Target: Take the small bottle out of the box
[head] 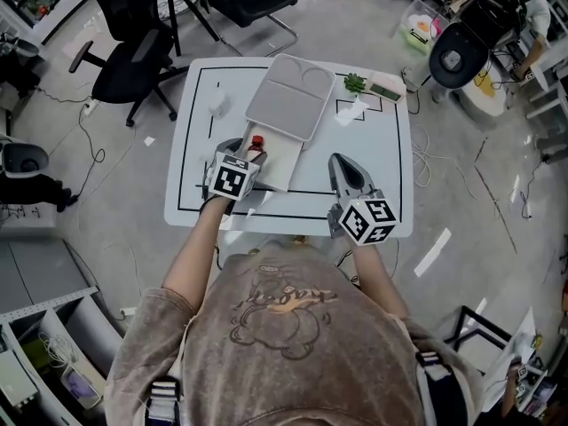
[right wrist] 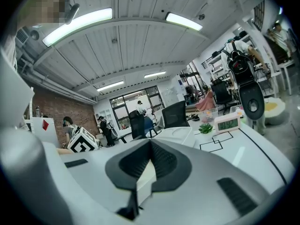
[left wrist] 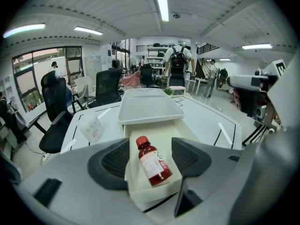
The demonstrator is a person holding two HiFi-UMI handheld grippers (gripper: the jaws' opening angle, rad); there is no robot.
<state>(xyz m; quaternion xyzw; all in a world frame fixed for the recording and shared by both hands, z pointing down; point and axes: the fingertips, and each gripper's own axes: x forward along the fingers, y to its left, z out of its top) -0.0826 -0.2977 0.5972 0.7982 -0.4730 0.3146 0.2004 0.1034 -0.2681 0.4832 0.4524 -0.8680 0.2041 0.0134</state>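
A white rectangular cardboard box (head: 284, 165) stands open on the white bench marked with black lines (head: 383, 185), its lid folded back flat on the far side. The small red bottle with a red cap and white label (left wrist: 153, 162) lies on its side inside the box, cap towards the lid. The left hand-held gripper (left wrist: 151, 157) hangs over the near end of the box, tilted down, with its jaws wide apart. The bottle shows between the two dark pads, but neither pad touches it, so it grips nothing. The right hand-held gripper (right wrist: 149, 146) is to the right of the box, well clear of it, with its jaw tips together and nothing between them. A clear plastic cup (left wrist: 91, 128) stands left of the box. A small green plant (head: 355, 82) sits beyond the box, to its right.
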